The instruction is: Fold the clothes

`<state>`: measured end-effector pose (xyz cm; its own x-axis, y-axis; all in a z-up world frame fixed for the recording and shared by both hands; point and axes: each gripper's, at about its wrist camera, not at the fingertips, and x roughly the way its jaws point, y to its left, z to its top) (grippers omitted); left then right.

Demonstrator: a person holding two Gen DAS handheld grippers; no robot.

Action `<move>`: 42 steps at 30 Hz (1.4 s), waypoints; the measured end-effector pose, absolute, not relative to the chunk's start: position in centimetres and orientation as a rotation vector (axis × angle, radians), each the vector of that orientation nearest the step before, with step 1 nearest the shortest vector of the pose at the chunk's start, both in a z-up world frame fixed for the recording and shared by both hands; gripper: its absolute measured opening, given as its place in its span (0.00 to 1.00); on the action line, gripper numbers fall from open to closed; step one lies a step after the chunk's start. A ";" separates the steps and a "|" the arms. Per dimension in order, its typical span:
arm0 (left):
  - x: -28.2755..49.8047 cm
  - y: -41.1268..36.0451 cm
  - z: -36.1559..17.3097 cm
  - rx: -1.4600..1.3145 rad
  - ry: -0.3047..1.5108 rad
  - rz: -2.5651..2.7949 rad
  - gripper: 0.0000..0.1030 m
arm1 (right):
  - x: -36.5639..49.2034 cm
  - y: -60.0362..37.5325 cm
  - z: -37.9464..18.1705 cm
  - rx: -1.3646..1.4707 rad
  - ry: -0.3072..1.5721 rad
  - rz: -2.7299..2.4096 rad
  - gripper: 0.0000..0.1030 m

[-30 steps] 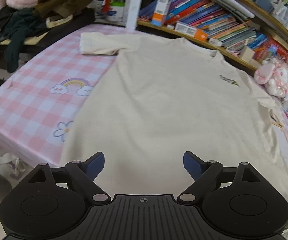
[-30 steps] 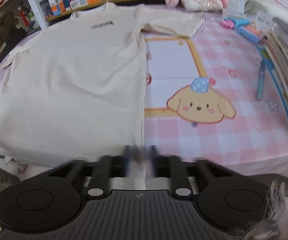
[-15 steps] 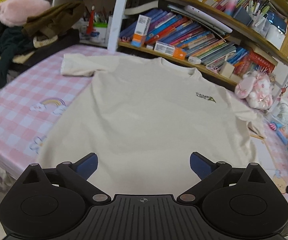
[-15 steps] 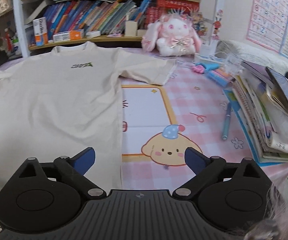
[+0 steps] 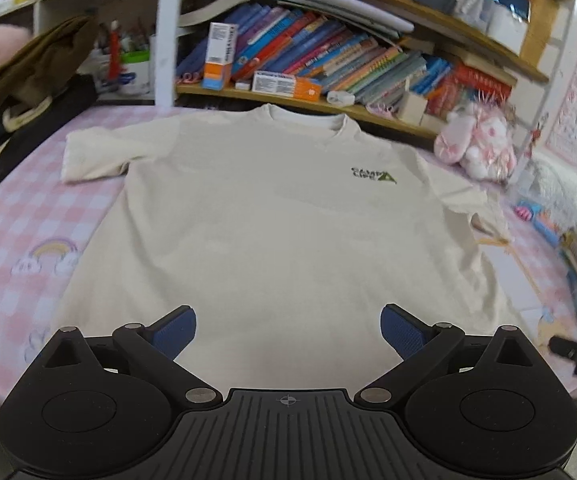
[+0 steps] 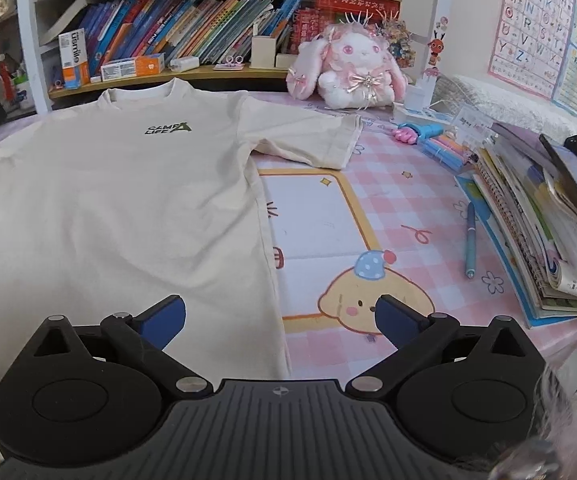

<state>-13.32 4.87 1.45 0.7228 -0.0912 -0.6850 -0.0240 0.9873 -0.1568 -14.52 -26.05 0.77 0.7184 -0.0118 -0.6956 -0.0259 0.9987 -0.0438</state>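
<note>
A cream T-shirt [image 5: 272, 216] with a small green chest logo lies spread flat, front up, on the pink checked table, both short sleeves out to the sides. In the right wrist view the same T-shirt [image 6: 120, 200] fills the left half, its right sleeve [image 6: 308, 140] lying toward the plush rabbit. My left gripper [image 5: 288, 332] hovers open above the shirt's hem, nothing between its blue pads. Over the shirt's lower right side edge my right gripper [image 6: 280, 316] is also open and empty.
A bookshelf [image 5: 328, 60] runs along the table's far edge. A pink plush rabbit [image 6: 352, 68], pens [image 6: 470, 240] and stacked notebooks [image 6: 536, 216] crowd the right side. Dark clothes [image 5: 28, 80] are piled at the far left. The cartoon-dog mat [image 6: 328, 232] lies right of the shirt.
Both grippers have lifted and tilted up from the shirt's hem, so more shelf shows. The right gripper, shut a second ago, has opened wide. The shirt lies unmoved.
</note>
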 end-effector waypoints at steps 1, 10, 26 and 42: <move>-12.8 5.0 1.3 -0.136 0.773 -0.041 0.97 | -14.3 -25.8 0.9 -0.051 0.768 -0.002 0.99; -9.3 6.8 0.9 -0.033 0.794 -0.111 0.97 | -12.5 -22.7 0.8 -0.024 0.787 -0.093 0.99; -5.0 10.5 -0.4 -0.016 0.809 -0.216 0.97 | -10.8 -17.8 1.6 -0.017 0.818 -0.187 0.99; -4.8 12.6 -2.0 -0.060 0.845 -0.157 0.97 | -8.9 -18.6 2.1 0.093 0.837 -0.211 0.99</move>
